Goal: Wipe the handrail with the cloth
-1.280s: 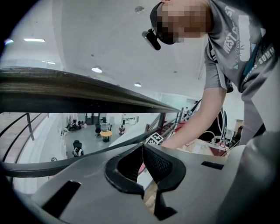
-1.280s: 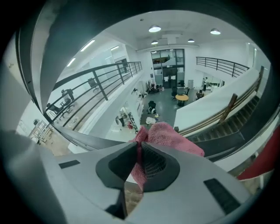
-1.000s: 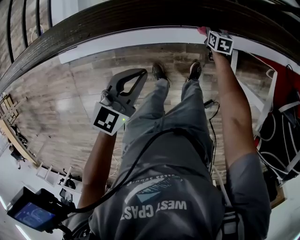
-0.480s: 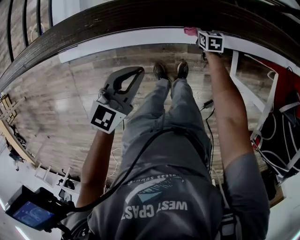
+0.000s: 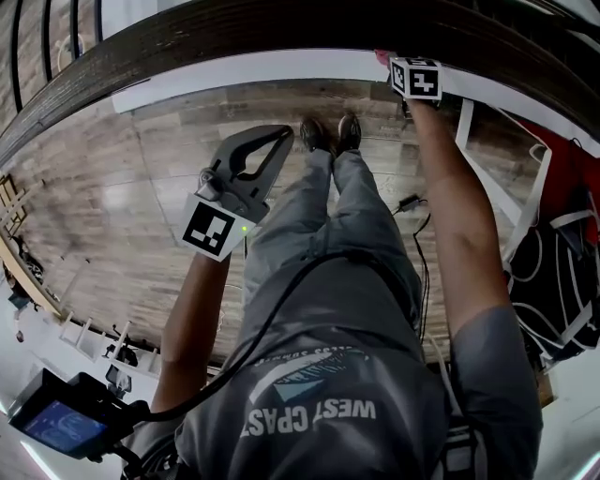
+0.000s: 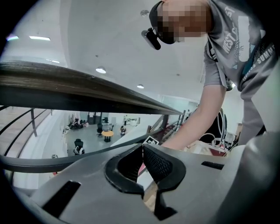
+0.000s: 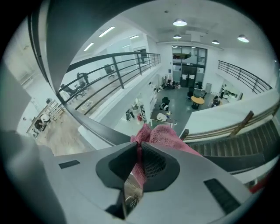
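Note:
The dark wooden handrail (image 5: 234, 28) curves across the top of the head view. My right gripper (image 5: 398, 67) is raised to the rail's near edge and is shut on a pink cloth (image 5: 382, 57), which touches that edge. In the right gripper view the cloth (image 7: 162, 133) bunches out past the jaws of the right gripper (image 7: 140, 151), with the dark rail (image 7: 57, 35) looming at the upper left. My left gripper (image 5: 284, 136) hangs lower, apart from the rail, shut and empty. In its own view the left gripper (image 6: 142, 151) points under the handrail (image 6: 87, 92).
Below me are a wood plank floor (image 5: 122, 187), the person's legs and shoes (image 5: 328, 131), and a cable (image 5: 410, 202). White frame bars (image 5: 530, 202) and red and black gear (image 5: 562, 272) stand at the right. Beyond the rail is a drop to a lower hall (image 7: 183, 103).
My right gripper has slid the cloth leftward along the handrail's edge. The left gripper has risen slightly. The person's feet have stepped left.

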Motion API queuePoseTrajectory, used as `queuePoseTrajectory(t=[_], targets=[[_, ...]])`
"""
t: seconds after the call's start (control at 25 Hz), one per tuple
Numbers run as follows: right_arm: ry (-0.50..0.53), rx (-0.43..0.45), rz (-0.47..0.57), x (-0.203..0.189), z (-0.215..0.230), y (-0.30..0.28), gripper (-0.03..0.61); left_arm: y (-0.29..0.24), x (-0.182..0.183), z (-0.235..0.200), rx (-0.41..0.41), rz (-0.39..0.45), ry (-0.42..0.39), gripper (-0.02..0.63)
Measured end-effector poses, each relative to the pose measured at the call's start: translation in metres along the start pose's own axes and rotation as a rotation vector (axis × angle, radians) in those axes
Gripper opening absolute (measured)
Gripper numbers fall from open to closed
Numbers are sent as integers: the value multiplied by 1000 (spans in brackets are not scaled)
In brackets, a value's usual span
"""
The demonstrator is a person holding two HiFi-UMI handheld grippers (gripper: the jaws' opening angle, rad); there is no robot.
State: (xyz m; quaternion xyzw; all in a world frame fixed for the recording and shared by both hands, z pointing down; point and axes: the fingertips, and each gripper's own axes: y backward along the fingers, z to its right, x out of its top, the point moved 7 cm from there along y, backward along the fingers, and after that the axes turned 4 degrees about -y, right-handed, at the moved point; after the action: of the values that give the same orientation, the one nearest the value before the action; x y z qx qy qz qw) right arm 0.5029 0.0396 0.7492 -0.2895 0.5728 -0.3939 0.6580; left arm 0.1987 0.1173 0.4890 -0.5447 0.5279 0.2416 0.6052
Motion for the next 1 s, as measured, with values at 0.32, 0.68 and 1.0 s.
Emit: queuePoseTrajectory(t=[0.32, 0.68, 1.0], targets=[[23, 106, 39, 4, -22, -4, 29, -4, 15, 33, 93, 3, 4, 6], [7, 17, 45, -8, 7, 10, 29, 21, 22, 43, 176, 33, -16, 6], [-28, 65, 51, 17, -128, -53, 29, 131, -18, -39, 179, -8, -45, 6]])
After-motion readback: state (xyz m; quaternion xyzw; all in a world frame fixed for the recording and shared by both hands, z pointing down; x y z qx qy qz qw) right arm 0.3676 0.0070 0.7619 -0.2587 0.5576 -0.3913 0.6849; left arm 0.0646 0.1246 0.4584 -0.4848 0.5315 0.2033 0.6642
